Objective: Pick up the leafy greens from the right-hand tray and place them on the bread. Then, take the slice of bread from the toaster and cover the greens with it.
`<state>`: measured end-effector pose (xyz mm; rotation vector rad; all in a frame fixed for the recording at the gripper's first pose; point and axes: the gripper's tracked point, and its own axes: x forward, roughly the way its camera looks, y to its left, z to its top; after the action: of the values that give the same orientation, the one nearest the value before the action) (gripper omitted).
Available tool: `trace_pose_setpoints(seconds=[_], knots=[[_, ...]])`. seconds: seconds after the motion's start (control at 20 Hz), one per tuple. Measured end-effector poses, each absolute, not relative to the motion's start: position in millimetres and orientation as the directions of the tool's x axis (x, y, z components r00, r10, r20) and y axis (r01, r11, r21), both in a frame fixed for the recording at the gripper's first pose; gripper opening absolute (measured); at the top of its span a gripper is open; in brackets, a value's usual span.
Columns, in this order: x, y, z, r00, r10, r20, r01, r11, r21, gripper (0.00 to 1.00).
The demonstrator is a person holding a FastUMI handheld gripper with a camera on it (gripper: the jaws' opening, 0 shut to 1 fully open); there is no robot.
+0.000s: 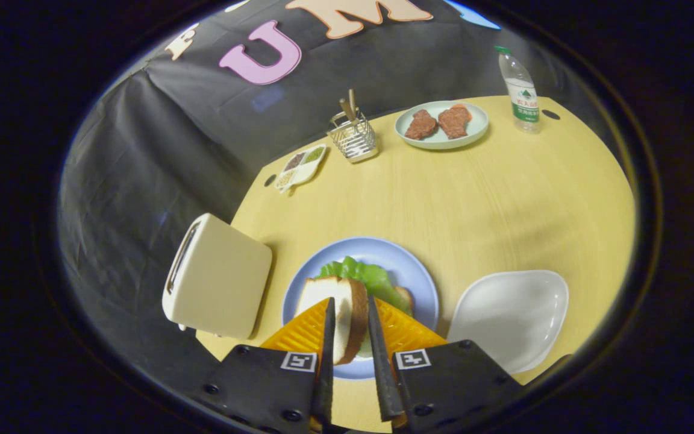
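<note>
The gripper (350, 334) squeezed the bread slice (336, 313) on edge between both fingers, just over the lettuce (371, 278) on the blue plate (419, 283). It should be laid flat, gently, covering the greens.

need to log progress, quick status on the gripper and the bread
Gripper shut on bread slice, held on edge. Over leafy greens on blue plate. Toaster alongside, nothing in the way.
</note>
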<state>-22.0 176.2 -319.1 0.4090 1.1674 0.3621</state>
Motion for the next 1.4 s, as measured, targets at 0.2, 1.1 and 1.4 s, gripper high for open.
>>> trace_pose_setpoints(seconds=[0.2,1.1,1.4], knots=[[-21,176,-305,0.376,0.522,-0.765,-0.089,0.842,0.532,0.76],[-24,84,-114,0.827,0.331,-0.455,-0.290,0.944,0.160,1.00],[-33,31,-63,0.921,0.181,-0.346,-0.153,0.982,0.107,1.00]])
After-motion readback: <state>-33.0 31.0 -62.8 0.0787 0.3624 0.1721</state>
